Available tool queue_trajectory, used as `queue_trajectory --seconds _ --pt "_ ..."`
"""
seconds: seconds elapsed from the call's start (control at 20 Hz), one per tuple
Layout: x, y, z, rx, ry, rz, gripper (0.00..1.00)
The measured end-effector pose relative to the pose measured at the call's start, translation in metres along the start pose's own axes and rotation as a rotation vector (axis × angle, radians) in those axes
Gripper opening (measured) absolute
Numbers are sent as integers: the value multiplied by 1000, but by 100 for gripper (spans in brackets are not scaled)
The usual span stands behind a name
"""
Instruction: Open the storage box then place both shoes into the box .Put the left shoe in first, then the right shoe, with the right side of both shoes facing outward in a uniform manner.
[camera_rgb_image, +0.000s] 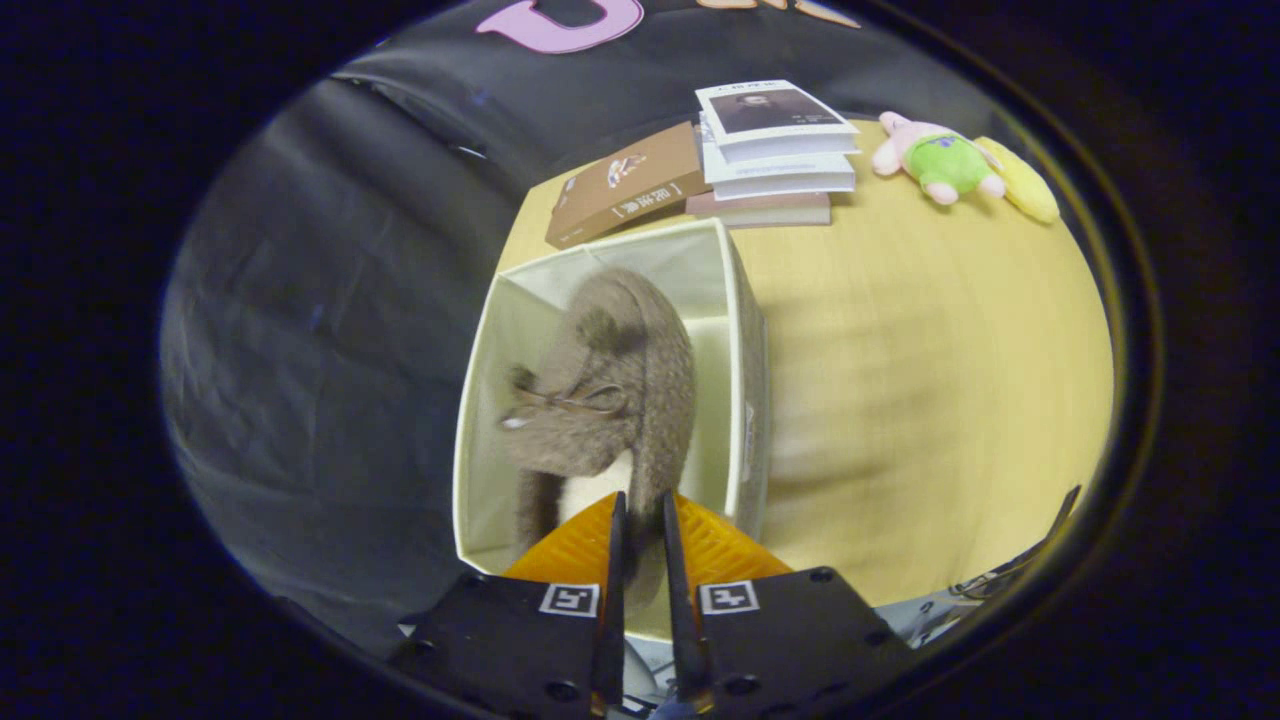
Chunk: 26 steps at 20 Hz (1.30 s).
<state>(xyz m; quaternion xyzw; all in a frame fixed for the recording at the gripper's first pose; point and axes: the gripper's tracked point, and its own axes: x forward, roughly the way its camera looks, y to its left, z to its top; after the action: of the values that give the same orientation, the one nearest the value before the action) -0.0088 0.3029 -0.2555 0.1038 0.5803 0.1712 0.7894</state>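
Observation:
A furry grey-brown shoe (610, 390) with a small bow hangs over the open white storage box (740, 330), its toe pointing away from me and down into the box. My gripper (640, 515) is shut on the shoe's heel rim, the two orange fingers (575, 545) pressed close together on it. The box stands on the wooden table's left part, its lid out of sight. The box floor under the shoe is mostly hidden.
Beyond the box lie a brown book (625, 185) and a stack of books (775, 150). A pink and green plush toy (940, 160) with a yellow one (1025, 180) sits at the far right. Bare wooden table (920, 400) spreads right of the box. Cables (1010, 570) lie near right.

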Motion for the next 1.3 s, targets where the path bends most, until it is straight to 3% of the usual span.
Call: queue_trajectory --seconds 0.15,0.35,0.6,0.75,0.95,1.15,1.3 --pt "-15 15 -2 1 0 84 66" --pt "-44 1 3 -61 -70 104 100" --pt "-77 -55 17 -96 -201 52 100" --pt "-112 -85 37 -64 -349 39 100" --pt "-178 -120 74 -98 -638 -19 100" --pt "-259 -130 101 -136 -924 -21 100" --pt "-300 -152 106 -171 -1089 -84 100"
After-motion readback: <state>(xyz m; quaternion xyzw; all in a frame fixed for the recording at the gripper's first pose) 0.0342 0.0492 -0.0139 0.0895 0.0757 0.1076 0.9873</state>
